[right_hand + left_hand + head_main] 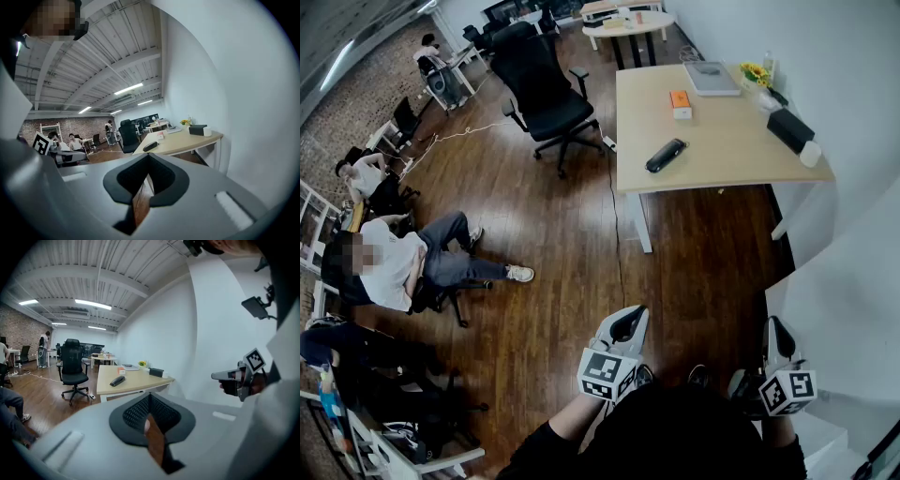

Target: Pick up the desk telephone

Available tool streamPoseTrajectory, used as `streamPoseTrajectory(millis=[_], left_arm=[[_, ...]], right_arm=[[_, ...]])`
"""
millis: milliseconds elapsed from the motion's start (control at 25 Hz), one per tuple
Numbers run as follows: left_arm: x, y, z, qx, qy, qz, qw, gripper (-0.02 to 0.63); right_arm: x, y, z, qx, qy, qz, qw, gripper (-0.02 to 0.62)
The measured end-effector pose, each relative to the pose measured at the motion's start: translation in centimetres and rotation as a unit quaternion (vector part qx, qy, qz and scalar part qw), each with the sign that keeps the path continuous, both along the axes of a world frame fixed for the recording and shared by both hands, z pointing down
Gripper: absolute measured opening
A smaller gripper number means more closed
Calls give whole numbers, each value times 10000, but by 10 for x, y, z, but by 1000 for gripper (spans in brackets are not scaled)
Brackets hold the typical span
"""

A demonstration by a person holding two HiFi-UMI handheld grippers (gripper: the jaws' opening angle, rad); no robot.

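The black telephone lies on the light wooden desk, far ahead of me across the wood floor. It also shows small and distant in the left gripper view as the telephone and in the right gripper view as the telephone. My left gripper is held close to my body at the bottom of the head view. Its jaws are shut with nothing between them. My right gripper hangs beside it, also shut and empty. Both point roughly toward the desk.
A black office chair stands left of the desk. On the desk are an orange box, a grey laptop, flowers, a black box and a white cup. People sit at the left. A white wall runs on the right.
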State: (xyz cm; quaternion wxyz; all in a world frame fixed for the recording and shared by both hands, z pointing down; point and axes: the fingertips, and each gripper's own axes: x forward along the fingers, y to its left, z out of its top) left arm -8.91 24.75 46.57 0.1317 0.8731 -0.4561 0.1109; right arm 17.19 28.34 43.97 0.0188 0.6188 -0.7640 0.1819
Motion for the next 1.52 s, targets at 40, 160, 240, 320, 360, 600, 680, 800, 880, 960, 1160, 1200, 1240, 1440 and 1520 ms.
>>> streamPoseTrajectory(millis=[40,160,240,320,360,600,680,800,880,960,1160,1200,1240,1440,1520], left_arm=[[3,-6,1,49,-2,-2,10000,3],[6,-12,3,138,3,-41,9999,3],[3,-10,0,180,9,-111,9998,3],[-2,-10,-6,275,-8,-174,9995,3],[-4,-10,-8,314,-31,-204,9993,3],[-15,-5,-6,359,-127,-400,9985,3],[-15,-6,-7,393,-124,-437,9982,3],[-12,-9,-7,450,-165,-467,9978,3],[-5,-15,-9,495,-178,-526,9972,3],[3,-24,-14,576,-174,-624,9962,22],[34,-50,-36,855,-240,-776,9930,85],[39,-57,-40,900,-260,-793,9924,89],[43,-65,-43,929,-285,-804,9920,89],[44,-111,-40,877,-457,-767,9921,89],[39,-142,-33,894,-521,-749,9918,89]], right_arm=[[1,-5,3,31,11,-29,10000,0],[3,-11,11,28,24,-91,10000,0],[2,-11,11,11,11,-129,9999,0],[-2,-15,9,59,13,-191,9998,0],[-4,-17,9,78,16,-230,9997,0],[-12,-20,13,98,-1,-399,9992,0],[-10,-20,11,105,12,-419,9991,0],[-5,-19,10,131,18,-446,9989,0],[6,-22,8,179,47,-468,9987,0],[22,-26,5,230,75,-493,9985,0],[66,-45,3,359,78,-521,9980,0],[72,-51,3,378,71,-525,9979,0],[77,-58,3,391,70,-529,9978,0],[85,-100,14,328,52,-514,9981,0],[82,-126,20,307,72,-494,9983,0]])
